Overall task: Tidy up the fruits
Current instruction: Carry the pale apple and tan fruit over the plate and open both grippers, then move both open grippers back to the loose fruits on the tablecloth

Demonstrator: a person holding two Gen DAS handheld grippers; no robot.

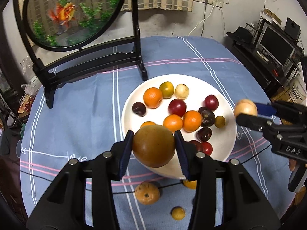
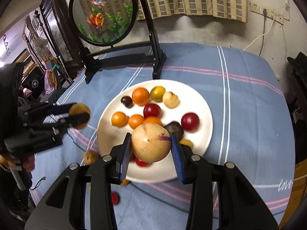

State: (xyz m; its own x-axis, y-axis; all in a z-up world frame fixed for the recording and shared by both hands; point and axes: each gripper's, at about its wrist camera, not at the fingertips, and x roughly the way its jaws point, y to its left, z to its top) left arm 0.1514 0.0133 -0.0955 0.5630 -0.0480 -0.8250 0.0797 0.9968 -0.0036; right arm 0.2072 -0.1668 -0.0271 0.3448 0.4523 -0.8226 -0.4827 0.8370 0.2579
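With both grippers loaded, I read this as the carry-to-plate step of sorting the fruit. My left gripper (image 1: pixel 154 146) has its jaws clamped on a brown-green round fruit (image 1: pixel 153 145), the blue pads (image 1: pixel 127 149) pressing its two sides, and it hangs over the plate's six o'clock rim. My right gripper (image 2: pixel 150 146) is clamped the same way on a pale tan fruit (image 2: pixel 150 142) with a purple smear near its right pad, above the plate's five o'clock sector.

The white plate (image 1: pixel 224 140) sits mid-table on the blue striped cloth (image 1: pixel 86 99) and already holds a crowd: oranges (image 1: pixel 153 97) toward eleven o'clock, red plums (image 1: pixel 177 107) near centre, dark ones toward four. Bare plate shows mainly at nine o'clock and along the three o'clock edge.

Loose fruit is left on the cloth below the plate, a spotted tan one (image 1: pixel 146 192) and a small yellow one (image 1: pixel 178 213) among them.

Next, I judge, each fruit wants lowering onto a bare patch before I let the jaws part; round fruit will likely roll, so I would set down low and keep the two grippers from crowding each other.
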